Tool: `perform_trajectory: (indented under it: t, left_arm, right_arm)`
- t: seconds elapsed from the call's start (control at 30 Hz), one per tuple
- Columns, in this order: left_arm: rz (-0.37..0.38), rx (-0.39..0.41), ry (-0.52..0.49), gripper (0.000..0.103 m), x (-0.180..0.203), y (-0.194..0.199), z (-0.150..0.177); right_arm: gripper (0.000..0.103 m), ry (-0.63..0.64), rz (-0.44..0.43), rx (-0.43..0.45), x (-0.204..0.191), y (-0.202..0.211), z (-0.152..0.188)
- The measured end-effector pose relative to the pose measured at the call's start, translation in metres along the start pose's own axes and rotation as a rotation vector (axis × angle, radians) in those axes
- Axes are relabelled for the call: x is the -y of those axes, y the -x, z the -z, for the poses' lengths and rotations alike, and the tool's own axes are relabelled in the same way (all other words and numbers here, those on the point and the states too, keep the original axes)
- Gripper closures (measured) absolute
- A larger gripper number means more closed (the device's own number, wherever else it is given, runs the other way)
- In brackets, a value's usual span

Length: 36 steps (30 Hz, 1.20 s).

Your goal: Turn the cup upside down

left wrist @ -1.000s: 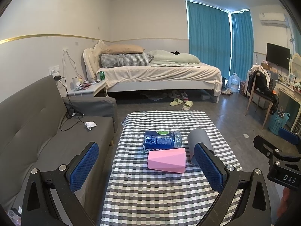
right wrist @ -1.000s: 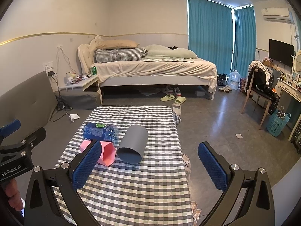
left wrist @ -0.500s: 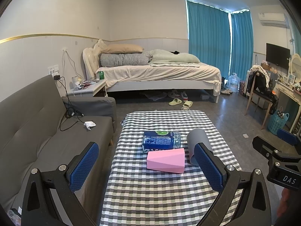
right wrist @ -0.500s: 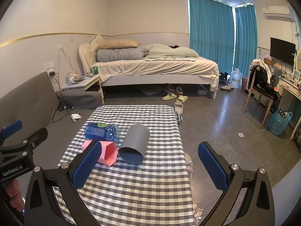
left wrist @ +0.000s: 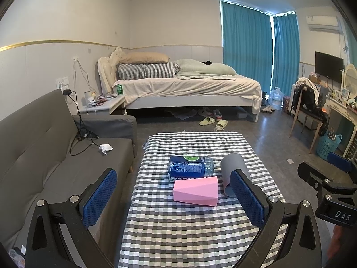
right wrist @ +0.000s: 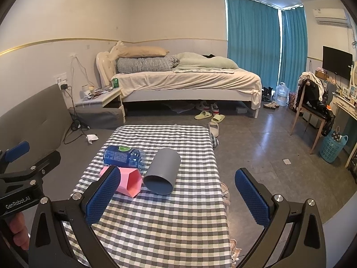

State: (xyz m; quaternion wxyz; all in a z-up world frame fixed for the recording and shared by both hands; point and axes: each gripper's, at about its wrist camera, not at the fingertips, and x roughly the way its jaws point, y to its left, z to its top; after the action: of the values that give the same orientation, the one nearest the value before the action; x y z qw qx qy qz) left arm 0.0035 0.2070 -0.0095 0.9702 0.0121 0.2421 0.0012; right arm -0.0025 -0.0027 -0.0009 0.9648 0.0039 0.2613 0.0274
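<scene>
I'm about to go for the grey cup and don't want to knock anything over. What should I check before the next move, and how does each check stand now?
1. Right tool open: ok, jaws wide apart, empty.
2. Left tool open and empty: ok.
3. Grey cup reachable: ok, it lies on its side, mouth toward the cameras.
4. Room around the cup: not ok, the pink box lies close at its left; touching or not, cannot tell.
5. Water bottle out of the way: ok, behind the box.
6. Landing spot on the checkered table: ok, bare cloth in front.

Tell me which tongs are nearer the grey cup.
Right, though only slightly. The right tongs face the grey cup's open mouth, roughly centred on it. The left tongs sit off to its left, facing the pink box.
</scene>
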Motion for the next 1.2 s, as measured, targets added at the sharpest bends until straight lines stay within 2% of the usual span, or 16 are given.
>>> perform_trajectory:
  t: [0.53,0.83,1.2]
  left_arm:
    - [0.001,-0.020,0.006,0.000,-0.004,-0.009,0.000]
    - [-0.017,-0.099,0.010,0.000,-0.016,-0.054,0.005]
    - [-0.049,-0.202,0.038,0.000,-0.034,-0.113,0.002]
  right_arm:
    - [0.000,-0.004,-0.015,-0.035,-0.002,-0.013,-0.003]
    - [0.000,0.017,-0.003,-0.139,-0.011,-0.066,-0.005]
    - [0.012,0.015,-0.019,-0.323,-0.024,-0.153,-0.001]
